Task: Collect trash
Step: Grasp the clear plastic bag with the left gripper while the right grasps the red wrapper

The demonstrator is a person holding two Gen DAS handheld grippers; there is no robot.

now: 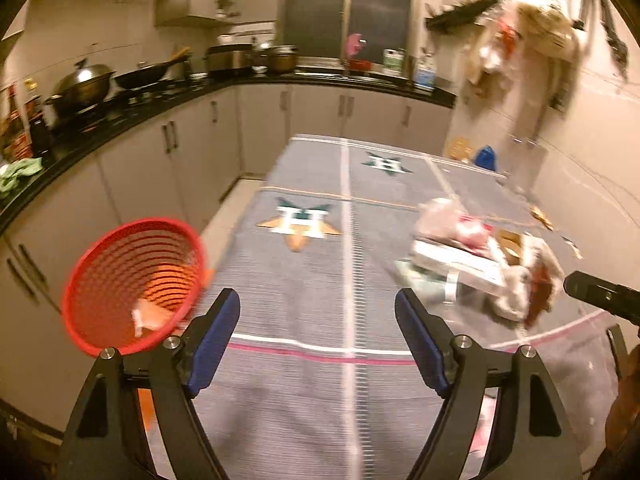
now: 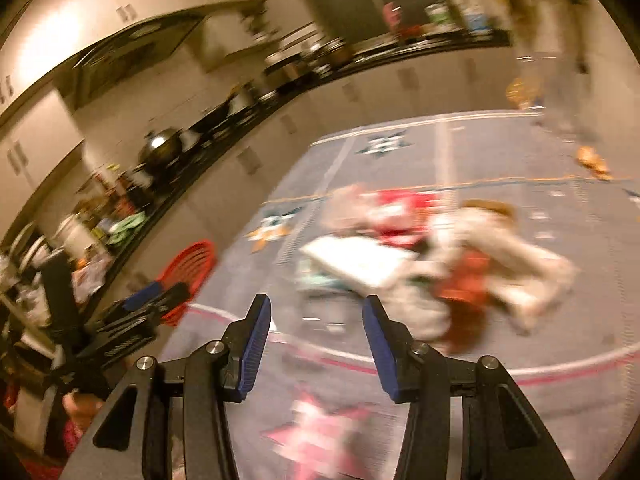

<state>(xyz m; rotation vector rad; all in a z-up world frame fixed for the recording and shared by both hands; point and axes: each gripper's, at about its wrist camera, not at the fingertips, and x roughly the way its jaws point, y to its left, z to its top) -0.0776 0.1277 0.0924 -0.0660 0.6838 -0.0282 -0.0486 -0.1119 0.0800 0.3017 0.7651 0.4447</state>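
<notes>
A heap of trash [image 1: 480, 256] lies on the right half of the grey patterned tablecloth [image 1: 320, 280]: crumpled paper, a white flat box, red and brown wrappers. It also shows, blurred, in the right wrist view [image 2: 416, 264]. A red slatted basket [image 1: 132, 284] stands at the table's left edge with a pale scrap inside; it also shows in the right wrist view [image 2: 188, 276]. My left gripper [image 1: 318, 308] is open and empty above the cloth, between basket and heap. My right gripper [image 2: 316, 312] is open and empty, just short of the heap.
A black kitchen counter [image 1: 120, 116] with woks, pots and bottles runs along the left and back. Grey cabinets stand below it. Bags hang on the right wall [image 1: 520, 40]. A blue object [image 1: 486, 156] sits beyond the table's far right corner. Small scraps [image 1: 540, 216] lie near the right edge.
</notes>
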